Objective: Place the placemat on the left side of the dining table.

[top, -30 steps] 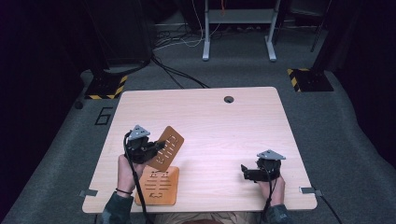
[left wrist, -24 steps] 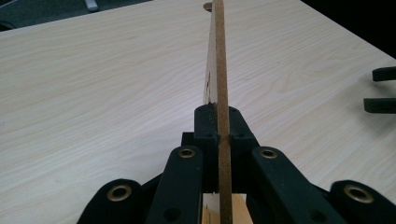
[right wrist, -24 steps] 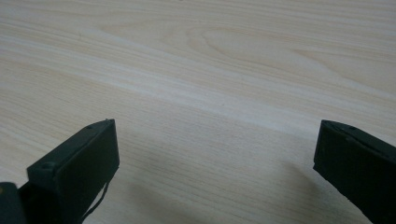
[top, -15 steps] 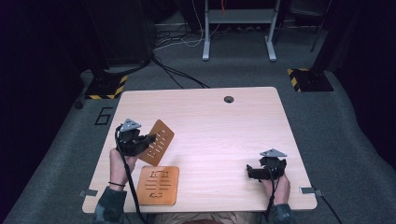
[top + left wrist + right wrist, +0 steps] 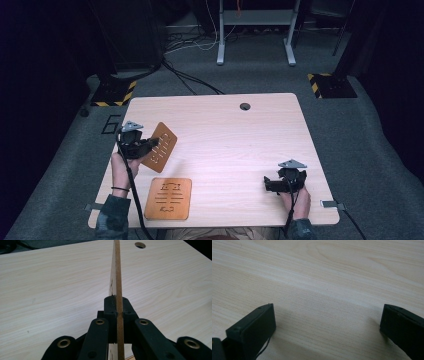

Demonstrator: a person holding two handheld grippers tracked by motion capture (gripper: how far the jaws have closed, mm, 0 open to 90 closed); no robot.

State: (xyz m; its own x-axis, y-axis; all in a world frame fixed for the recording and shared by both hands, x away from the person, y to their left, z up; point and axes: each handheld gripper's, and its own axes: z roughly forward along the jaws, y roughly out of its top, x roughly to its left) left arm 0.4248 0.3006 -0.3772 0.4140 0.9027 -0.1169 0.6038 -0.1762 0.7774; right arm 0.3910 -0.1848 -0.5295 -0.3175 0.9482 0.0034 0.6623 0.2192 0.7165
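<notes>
In the high view the left tongs (image 5: 148, 145) sit at the left middle of the frame, clamped on the edge of a thin brown slotted board (image 5: 160, 148), which is lifted clear of the pale wooden bench (image 5: 230, 140) and tilted, its far corner pointing toward the upper right. The left gripper view looks straight along that board (image 5: 117, 277): it stands on edge, a narrow vertical strip running from the bottom centre to the top of the frame, with the black pads pressed against both of its faces. A second brown slotted board (image 5: 169, 198) lies flat on the bench at the lower left of the high view, just below the held one and apart from it. The right tongs (image 5: 272, 184) rest low at the lower right, well apart from both boards; in the right gripper view they (image 5: 327, 325) stand wide apart over bare wood with nothing between them. A round hole (image 5: 244, 106) sits near the bench's top edge
</notes>
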